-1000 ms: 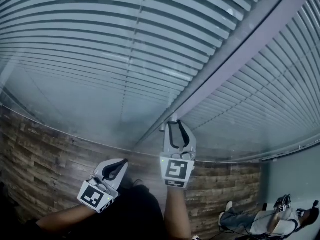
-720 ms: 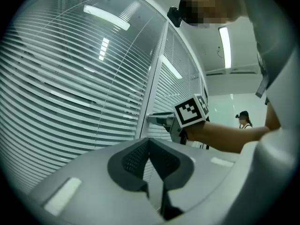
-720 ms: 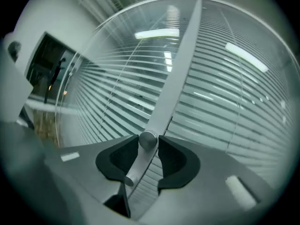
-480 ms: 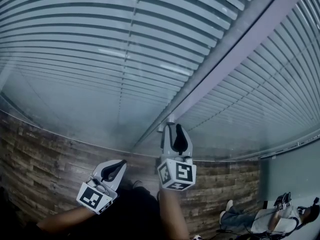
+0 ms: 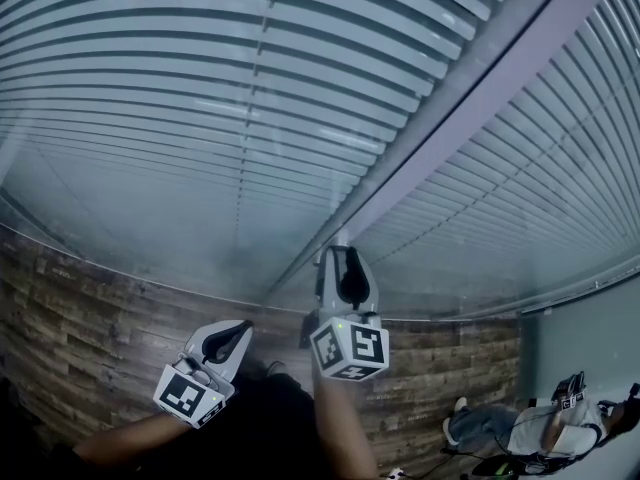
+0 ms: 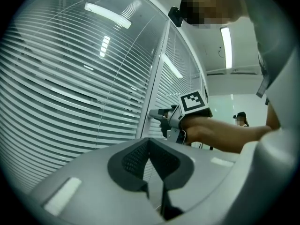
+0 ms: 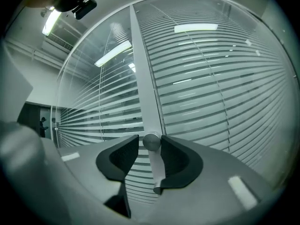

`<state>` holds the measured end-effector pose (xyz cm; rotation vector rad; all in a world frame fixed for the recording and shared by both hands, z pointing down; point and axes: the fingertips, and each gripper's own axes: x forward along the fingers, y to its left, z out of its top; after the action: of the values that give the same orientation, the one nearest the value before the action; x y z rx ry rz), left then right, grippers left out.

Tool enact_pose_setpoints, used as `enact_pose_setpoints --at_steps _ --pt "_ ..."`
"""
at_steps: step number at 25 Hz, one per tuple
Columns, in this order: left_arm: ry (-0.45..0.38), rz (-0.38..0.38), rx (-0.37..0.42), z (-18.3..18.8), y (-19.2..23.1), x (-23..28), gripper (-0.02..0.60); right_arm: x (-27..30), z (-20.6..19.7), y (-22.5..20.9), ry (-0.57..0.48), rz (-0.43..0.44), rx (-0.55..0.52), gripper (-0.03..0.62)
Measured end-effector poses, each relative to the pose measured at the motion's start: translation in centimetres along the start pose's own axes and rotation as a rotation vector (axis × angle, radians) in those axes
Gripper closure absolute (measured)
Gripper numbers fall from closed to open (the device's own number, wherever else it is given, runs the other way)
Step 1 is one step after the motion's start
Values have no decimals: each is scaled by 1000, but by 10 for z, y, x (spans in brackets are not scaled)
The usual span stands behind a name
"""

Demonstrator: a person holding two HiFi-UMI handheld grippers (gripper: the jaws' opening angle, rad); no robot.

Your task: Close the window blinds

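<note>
The right gripper [image 5: 341, 251] had rolled since a second before, its jaws just closing on the knob [image 7: 151, 141] between their tips (likely tilting the blinds [image 5: 200, 88] beyond, which still showed gaps), while the left gripper [image 5: 243, 325] hung closed and empty.

Underfoot: wood-plank floor [image 5: 80, 328] along the foot of the glass wall [image 5: 130, 218]; a person's white shoe [image 5: 458, 408] on it, far right. Grey frame post [image 5: 470, 108] carries round knob [image 7: 151, 141].
</note>
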<state>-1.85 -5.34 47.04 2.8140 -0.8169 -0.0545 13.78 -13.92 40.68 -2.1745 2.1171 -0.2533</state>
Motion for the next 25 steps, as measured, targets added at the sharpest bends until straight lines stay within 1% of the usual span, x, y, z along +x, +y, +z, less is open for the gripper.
enact_pose_setpoints --at_steps 3,6,8,13,17,19,20,21,22,23,25 --pt "4 2 -7 1 1 3 583 -1 3 -4 -15 -34 -30 497" --pt "3 4 -9 11 -1 11 583 2 12 -12 -9 -44 -58 486" --pt "6 1 -9 12 -2 15 583 4 14 -15 12 -47 -107 482" --pt "11 -15 -2 9 -4 12 583 3 10 -8 72 -53 -336 505" --pt "14 -27 -6 4 -4 3 583 1 8 6 101 -76 -571 503" --pt "14 -29 -8 3 -4 0 583 0 7 10 111 -92 -655 503" --pt "14 -30 -8 4 -4 0 583 0 7 10 113 -92 -659 502" --pt "14 -30 -7 5 -5 2 583 1 9 8 108 -86 -627 502" --pt "15 -29 -8 7 -6 3 583 0 12 4 96 -76 -551 502" --pt "16 -27 -10 9 -7 5 583 -1 14 -1 78 -63 -435 502" --pt "18 -20 -14 9 -6 5 583 -4 13 -11 38 -31 -152 492"
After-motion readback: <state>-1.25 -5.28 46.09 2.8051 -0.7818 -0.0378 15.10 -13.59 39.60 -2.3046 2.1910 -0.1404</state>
